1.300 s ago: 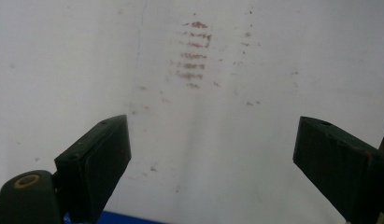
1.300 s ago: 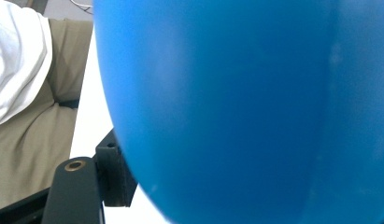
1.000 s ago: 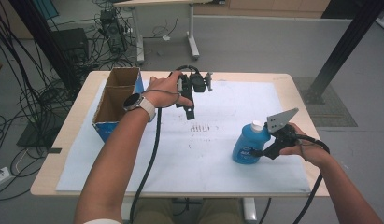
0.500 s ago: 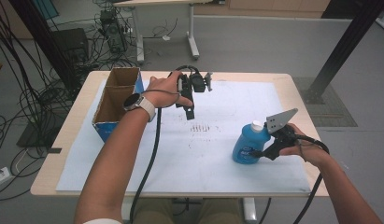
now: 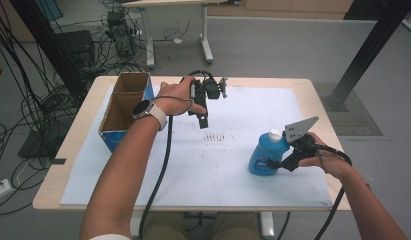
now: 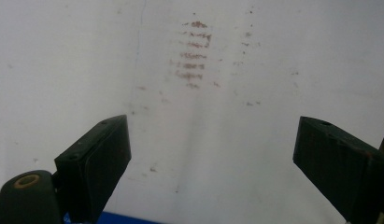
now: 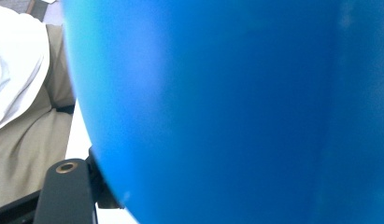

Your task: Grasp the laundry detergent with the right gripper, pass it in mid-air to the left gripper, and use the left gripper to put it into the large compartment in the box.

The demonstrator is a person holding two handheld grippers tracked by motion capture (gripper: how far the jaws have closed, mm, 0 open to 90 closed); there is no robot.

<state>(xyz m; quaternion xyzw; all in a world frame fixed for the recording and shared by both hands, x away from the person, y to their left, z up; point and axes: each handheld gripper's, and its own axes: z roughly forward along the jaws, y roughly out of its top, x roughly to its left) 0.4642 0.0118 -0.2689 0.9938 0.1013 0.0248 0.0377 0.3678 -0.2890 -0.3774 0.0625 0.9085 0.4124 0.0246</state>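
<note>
A blue bottle (image 5: pixel 263 156) with a white cap stands upright on the white paper at the right of the table. My right gripper (image 5: pixel 279 162) is shut on its lower side, with the grey plate above it. In the right gripper view the bottle's blue wall (image 7: pixel 227 107) is pressed close to the camera, and one black finger (image 7: pixel 67 192) shows at its left edge. My left gripper (image 5: pixel 203 121) hangs at the table's back middle, pointing down at the paper. Its jaws stand wide open around nothing (image 6: pixel 213 158).
An open cardboard box (image 5: pixel 124 107) with blue sides stands at the back left. A white paper sheet (image 5: pixel 193 175) covers most of the tabletop and bears a patch of brown marks (image 5: pixel 217 136) (image 6: pixel 192 53). The person's lap (image 7: pixel 26 130) lies beyond the near edge.
</note>
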